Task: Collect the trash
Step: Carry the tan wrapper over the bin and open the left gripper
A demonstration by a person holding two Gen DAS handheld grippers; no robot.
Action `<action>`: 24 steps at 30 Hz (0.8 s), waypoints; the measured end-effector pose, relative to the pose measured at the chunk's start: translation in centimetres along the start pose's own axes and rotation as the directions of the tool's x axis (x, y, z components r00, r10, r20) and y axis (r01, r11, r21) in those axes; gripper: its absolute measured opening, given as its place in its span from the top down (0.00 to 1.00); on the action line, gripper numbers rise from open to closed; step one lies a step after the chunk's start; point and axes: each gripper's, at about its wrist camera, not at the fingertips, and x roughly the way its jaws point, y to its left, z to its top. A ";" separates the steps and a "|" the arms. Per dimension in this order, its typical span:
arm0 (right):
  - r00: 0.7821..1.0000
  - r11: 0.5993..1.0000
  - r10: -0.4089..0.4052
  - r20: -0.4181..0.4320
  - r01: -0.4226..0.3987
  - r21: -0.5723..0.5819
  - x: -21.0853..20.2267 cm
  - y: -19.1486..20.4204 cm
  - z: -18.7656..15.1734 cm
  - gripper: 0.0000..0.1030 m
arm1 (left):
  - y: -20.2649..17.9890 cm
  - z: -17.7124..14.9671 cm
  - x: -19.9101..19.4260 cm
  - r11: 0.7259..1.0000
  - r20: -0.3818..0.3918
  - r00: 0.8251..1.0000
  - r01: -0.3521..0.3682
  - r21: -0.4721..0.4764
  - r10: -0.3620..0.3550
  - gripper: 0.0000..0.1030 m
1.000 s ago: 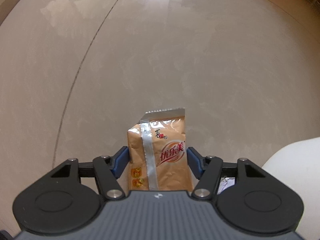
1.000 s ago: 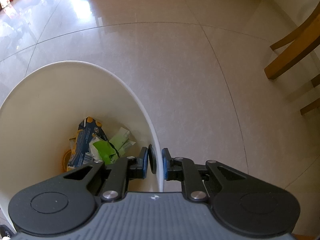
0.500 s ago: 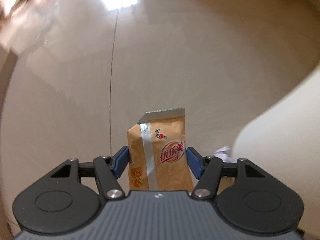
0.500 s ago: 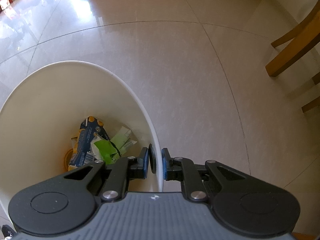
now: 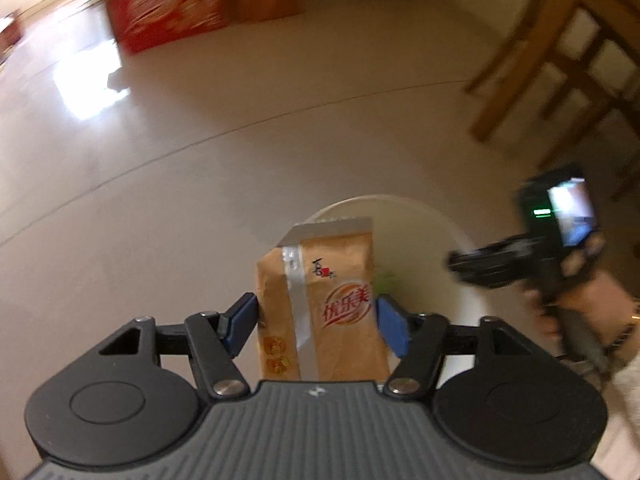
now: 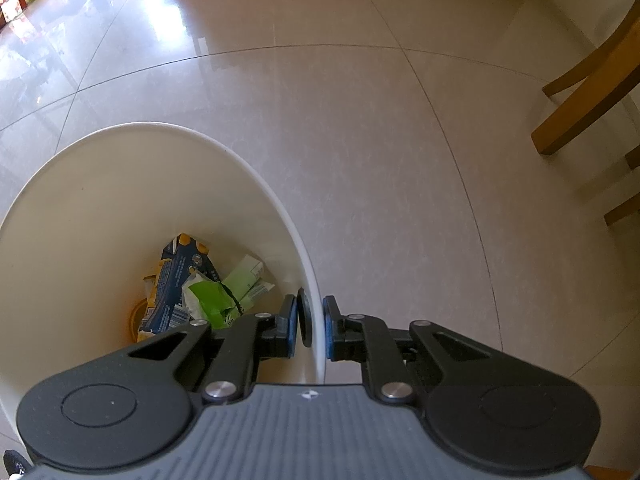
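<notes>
Since the earlier frame, the orange snack packet (image 5: 320, 312) has been carried from above bare floor to above the white bin (image 5: 424, 240), and the jaws of the left gripper (image 5: 316, 322) have just been opening. The packet is seen upright between the blue pads (image 5: 394, 330); a narrow gap shows on the right side, while contact on the left cannot be told. The bin's rim (image 6: 316, 320) is clamped by the nearly closed right gripper (image 6: 310, 326), which is held in a hand (image 5: 592, 300). Blue and green wrappers (image 6: 200, 288) are seen lying at the bin's bottom. Wooden chair legs (image 6: 580, 92) and a red box (image 5: 168, 4) are seen on the tiled floor (image 6: 380, 140) beyond.
</notes>
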 end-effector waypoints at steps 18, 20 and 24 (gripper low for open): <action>1.000 1.000 0.003 0.001 -0.003 -0.001 -0.1 0.0 -0.1 0.85 | -0.9 -4.6 -2.7 0.999 0.039 0.998 -0.049 0.008 0.049 0.08; 1.000 1.000 -0.001 0.003 0.001 -0.006 0.0 0.0 -0.1 0.85 | 0.4 -5.7 -3.1 0.998 0.055 0.997 -0.055 -0.008 0.056 0.07; 1.000 1.000 -0.005 0.003 0.005 -0.013 0.0 0.1 -0.1 0.85 | 2.9 -8.7 -3.0 0.997 0.064 0.996 -0.061 -0.049 0.064 0.07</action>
